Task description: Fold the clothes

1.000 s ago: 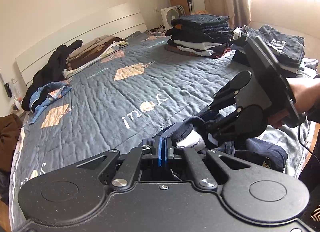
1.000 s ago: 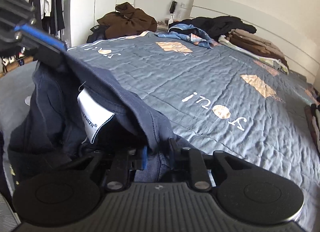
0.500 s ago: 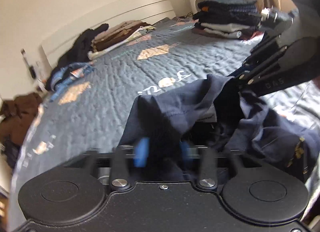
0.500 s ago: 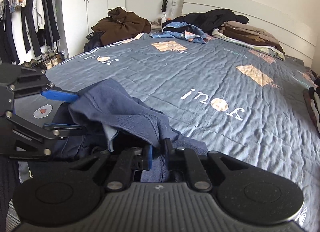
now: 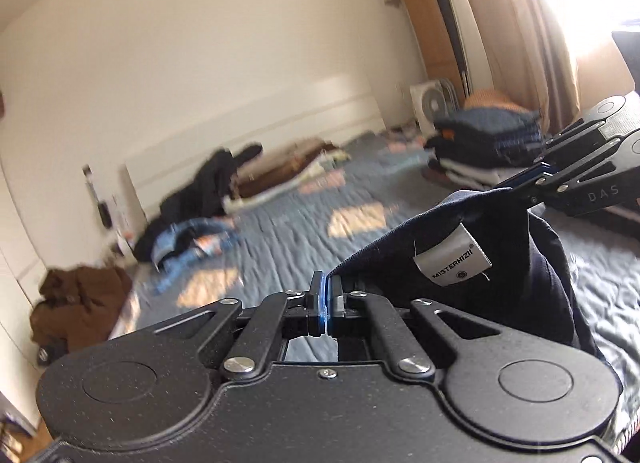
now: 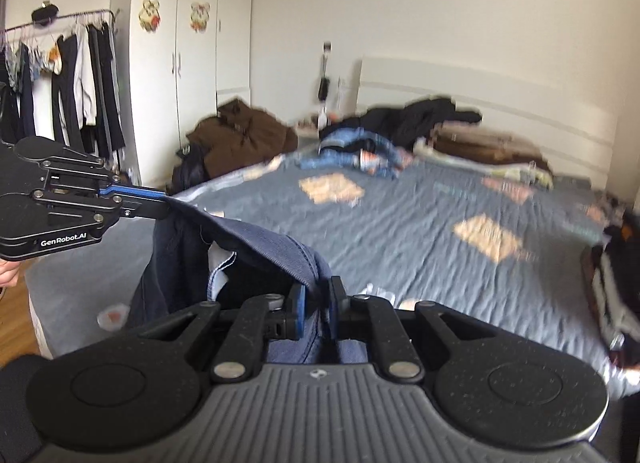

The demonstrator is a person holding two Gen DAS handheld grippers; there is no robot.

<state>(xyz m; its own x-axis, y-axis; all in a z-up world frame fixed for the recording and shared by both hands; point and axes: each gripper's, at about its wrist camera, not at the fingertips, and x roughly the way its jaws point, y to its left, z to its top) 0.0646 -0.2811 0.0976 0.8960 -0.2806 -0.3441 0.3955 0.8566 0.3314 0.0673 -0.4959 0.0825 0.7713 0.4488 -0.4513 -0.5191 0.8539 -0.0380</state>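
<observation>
A dark navy garment (image 5: 500, 255) with a white label (image 5: 452, 259) hangs stretched between both grippers above the bed. My left gripper (image 5: 326, 283) is shut on one end of its top edge; it also shows in the right wrist view (image 6: 160, 201). My right gripper (image 6: 318, 295) is shut on the other end of the navy garment (image 6: 256, 243); it also shows in the left wrist view (image 5: 528, 179). The cloth below the held edge hangs down loosely.
The grey quilted bed (image 6: 420, 231) lies ahead. A stack of folded clothes (image 5: 480, 147) sits at its right side. Loose clothes lie by the headboard (image 6: 400, 135). A brown garment heap (image 6: 240, 135), a wardrobe (image 6: 180, 63) and a clothes rail (image 6: 60, 75) stand left.
Both grippers have risen and lifted the navy garment off the bed. They have moved apart, so its top edge is now pulled taut between them.
</observation>
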